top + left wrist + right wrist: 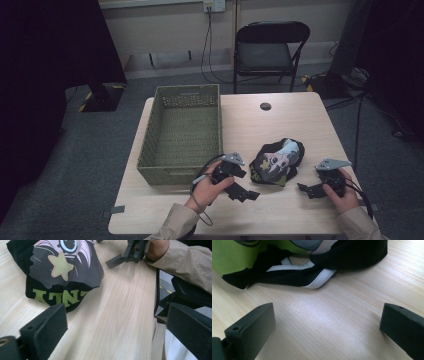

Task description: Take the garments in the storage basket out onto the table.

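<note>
Both your left gripper (248,192) and right gripper (303,188) are wide open, holding nothing. The crumpled shirt (276,162) may slip away if you pinch only its loose edge.

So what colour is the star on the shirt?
The star on the black shirt is pale yellow-green, clearest in the left gripper view.

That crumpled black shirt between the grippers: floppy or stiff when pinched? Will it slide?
The shirt is probably floppy: it lies in soft folds on the table, so a pinch likely lifts one layer while the rest drapes. It looks light, thin cloth. Pushed, it would likely bunch rather than slide whole; the wood looks smooth.
</note>
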`<state>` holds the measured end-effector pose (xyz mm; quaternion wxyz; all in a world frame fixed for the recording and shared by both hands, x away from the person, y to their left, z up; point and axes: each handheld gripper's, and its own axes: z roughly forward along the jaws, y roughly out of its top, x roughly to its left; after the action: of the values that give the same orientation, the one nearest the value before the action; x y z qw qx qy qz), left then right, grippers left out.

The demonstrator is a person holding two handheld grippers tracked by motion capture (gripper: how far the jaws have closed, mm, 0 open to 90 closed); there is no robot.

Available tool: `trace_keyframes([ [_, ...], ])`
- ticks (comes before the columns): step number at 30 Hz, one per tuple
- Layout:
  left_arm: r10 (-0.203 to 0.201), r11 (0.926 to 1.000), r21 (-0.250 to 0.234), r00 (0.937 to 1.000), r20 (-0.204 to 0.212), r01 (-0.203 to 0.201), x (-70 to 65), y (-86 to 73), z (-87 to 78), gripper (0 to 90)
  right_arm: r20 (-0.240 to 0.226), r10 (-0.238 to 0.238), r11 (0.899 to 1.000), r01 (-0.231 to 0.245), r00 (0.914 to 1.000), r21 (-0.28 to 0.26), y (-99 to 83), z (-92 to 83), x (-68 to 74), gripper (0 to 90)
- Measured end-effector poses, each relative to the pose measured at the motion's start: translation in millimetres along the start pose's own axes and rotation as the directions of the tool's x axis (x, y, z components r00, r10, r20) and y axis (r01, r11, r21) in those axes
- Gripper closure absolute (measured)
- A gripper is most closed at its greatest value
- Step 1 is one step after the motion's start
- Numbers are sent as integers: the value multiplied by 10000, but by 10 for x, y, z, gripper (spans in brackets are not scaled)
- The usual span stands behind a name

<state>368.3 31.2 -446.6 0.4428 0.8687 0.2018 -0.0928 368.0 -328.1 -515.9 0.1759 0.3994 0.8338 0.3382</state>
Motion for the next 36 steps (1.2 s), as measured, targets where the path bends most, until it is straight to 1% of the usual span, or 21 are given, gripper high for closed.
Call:
trace_keyframes([
  [3,81,9999,70,10000,40,-81,-16,-29,3,27,0,0,10000,0,10000,-1,0,0,0,0],
  [8,91,9998,203,9998,173,-94,-22,-107,-1,29,0,-1,10000,1,10000,0,0,0,0,0],
  [14,95,9995,287,9995,316,-104,-30,-203,-47,36,-1,0,10000,0,10000,-1,0,0,0,0],
  [19,94,9993,372,9996,280,-105,-38,-276,-85,33,-1,0,10000,0,10000,-1,0,0,0,0],
  [25,-84,9997,244,9997,213,79,-11,-366,-161,28,0,1,10000,-1,10000,-1,0,0,0,0],
  [36,-215,9996,169,9998,59,214,10,-472,-274,29,0,1,10000,-1,10000,0,0,0,0,0],
])
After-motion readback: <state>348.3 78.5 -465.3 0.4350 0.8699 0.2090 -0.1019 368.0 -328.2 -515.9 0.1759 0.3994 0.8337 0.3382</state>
